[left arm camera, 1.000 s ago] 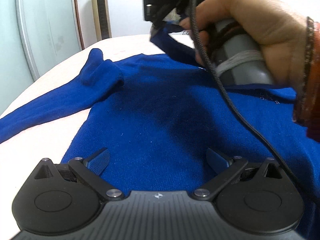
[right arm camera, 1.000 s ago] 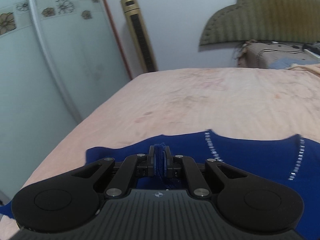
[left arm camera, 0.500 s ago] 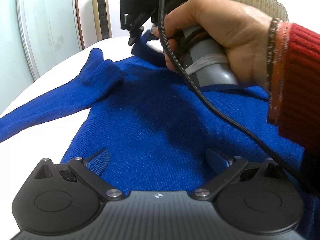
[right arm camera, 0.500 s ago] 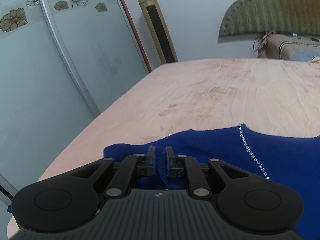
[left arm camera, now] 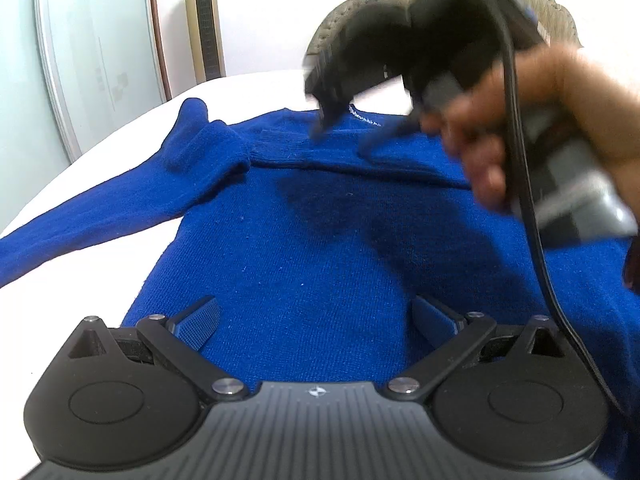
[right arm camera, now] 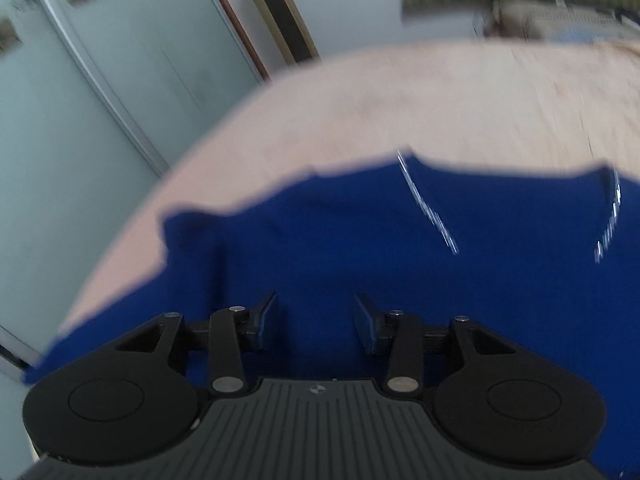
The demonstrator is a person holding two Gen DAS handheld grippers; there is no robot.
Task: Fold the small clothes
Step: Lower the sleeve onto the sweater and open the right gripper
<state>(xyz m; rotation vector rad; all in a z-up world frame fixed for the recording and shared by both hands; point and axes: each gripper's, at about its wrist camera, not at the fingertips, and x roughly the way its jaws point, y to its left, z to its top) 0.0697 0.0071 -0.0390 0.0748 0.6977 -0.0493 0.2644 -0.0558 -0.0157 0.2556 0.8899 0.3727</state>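
Fuzzy blue knit sweater [left arm camera: 320, 240] lies flat on the bed [right arm camera: 440, 100], neckline far, sleeve trailing left. Left gripper [left arm camera: 316, 320] gapes empty; right gripper [right arm camera: 314, 320] is opening, nothing pinched.

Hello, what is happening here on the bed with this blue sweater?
A person is folding a blue sweater spread on a bed, with a handheld gripper in each hand. The right gripper is over the folded part near the neckline; its jaws are opening and no cloth is pinched between them. The left gripper hangs wide open over the lower body of the sweater, holding nothing. One sleeve lies stretched out to the side, not yet folded in.
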